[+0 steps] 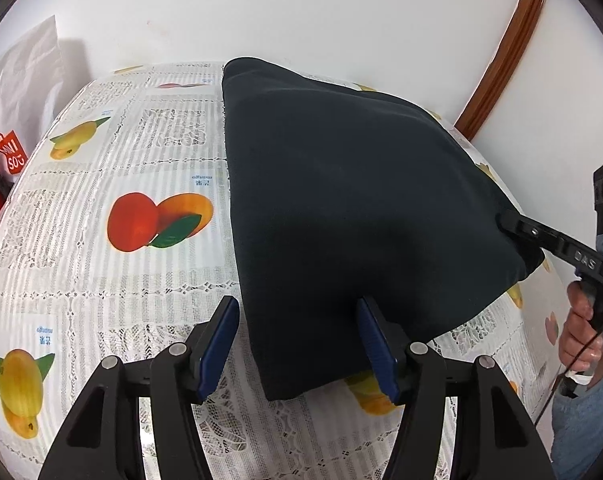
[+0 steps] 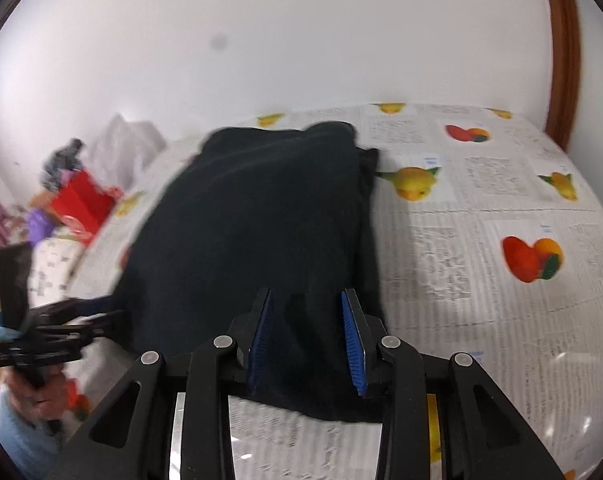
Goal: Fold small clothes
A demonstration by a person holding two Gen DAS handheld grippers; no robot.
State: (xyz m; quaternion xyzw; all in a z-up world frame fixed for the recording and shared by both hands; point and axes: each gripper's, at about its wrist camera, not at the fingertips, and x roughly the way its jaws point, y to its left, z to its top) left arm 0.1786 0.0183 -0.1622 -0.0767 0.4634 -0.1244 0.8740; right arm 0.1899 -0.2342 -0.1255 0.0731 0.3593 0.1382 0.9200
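A dark navy garment (image 1: 361, 200) lies folded on the fruit-print tablecloth (image 1: 61, 272). My left gripper (image 1: 297, 300) is open at the garment's near left corner: its right finger (image 1: 375, 344) rests over the cloth, while its left finger sits off the edge on the tablecloth. In the right wrist view the garment (image 2: 253, 220) stretches away from my right gripper (image 2: 306, 294), whose blue pads stand apart with the near edge of the cloth between them, not pinched. From the left wrist view, the right gripper's fingertip (image 1: 517, 226) touches the garment's right edge.
A red shopping bag (image 1: 3, 168) and a white paper bag (image 1: 25, 76) stand past the table's left edge. A wooden door frame (image 1: 501, 56) runs up the wall at the right. Bare tablecloth (image 2: 481, 280) spreads right of the garment. A person's hand (image 1: 581, 328) holds the right gripper.
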